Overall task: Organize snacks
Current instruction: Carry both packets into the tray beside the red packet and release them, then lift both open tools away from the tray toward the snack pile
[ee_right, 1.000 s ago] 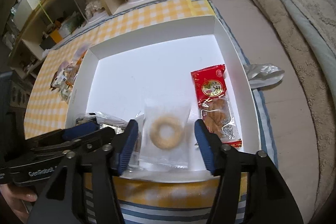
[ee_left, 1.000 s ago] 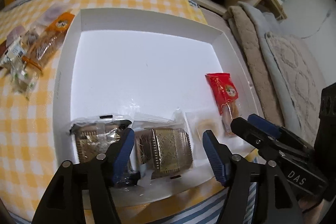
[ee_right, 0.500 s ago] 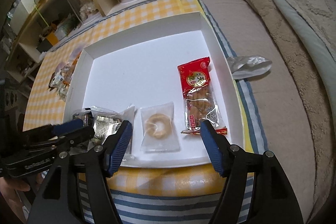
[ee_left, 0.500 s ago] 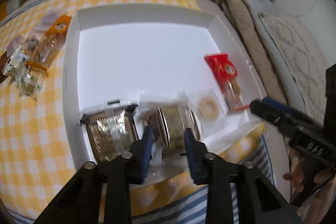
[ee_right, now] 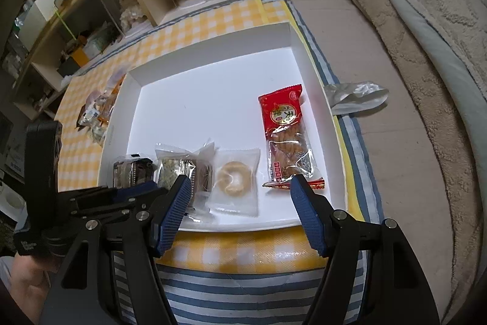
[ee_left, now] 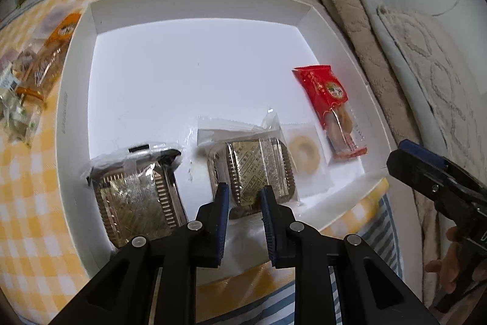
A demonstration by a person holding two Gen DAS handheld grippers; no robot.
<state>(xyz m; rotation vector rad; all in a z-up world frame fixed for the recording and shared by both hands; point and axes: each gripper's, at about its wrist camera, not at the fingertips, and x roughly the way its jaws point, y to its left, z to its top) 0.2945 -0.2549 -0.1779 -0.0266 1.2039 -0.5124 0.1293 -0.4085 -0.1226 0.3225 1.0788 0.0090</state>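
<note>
At six o'clock of the white tray [ee_left: 76, 99], the left gripper [ee_left: 243, 200] is held with its jaws narrowed on the wrapper edge of the gold-foil snack [ee_left: 258, 169]. The right gripper [ee_right: 240, 197] is spread wide, holding nothing, over the ring biscuit [ee_right: 234, 178]. A crumpled silver wrapper [ee_right: 356, 95] is seen only from the right wrist.

Four snacks lie flat in a row along the near side of the white box [ee_left: 76, 99]: two gold cakes [ee_left: 137, 200] [ee_left: 258, 169] in clear wrap, a ring cookie [ee_right: 234, 177], and a long red pack [ee_right: 286, 139]. More snacks [ee_left: 39, 63] lie outside, left of the box.
</note>
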